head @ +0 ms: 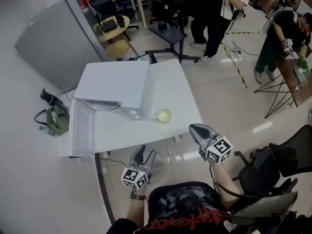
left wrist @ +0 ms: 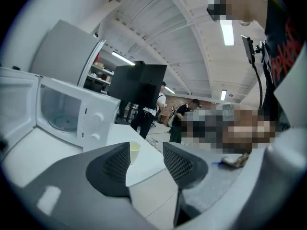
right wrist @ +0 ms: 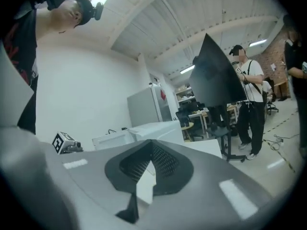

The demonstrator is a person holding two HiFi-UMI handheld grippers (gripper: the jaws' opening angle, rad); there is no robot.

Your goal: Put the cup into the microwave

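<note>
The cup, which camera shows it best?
The head view: the cup sits in full on the table beside the microwave. The left gripper view shows just part of it; the right gripper view shows none.

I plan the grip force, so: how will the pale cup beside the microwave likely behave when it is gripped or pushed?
The cup looks small, so probably light; a gentle squeeze should do. It stands upright on the smooth white table, so a sideways push may slide or tip it.
</note>
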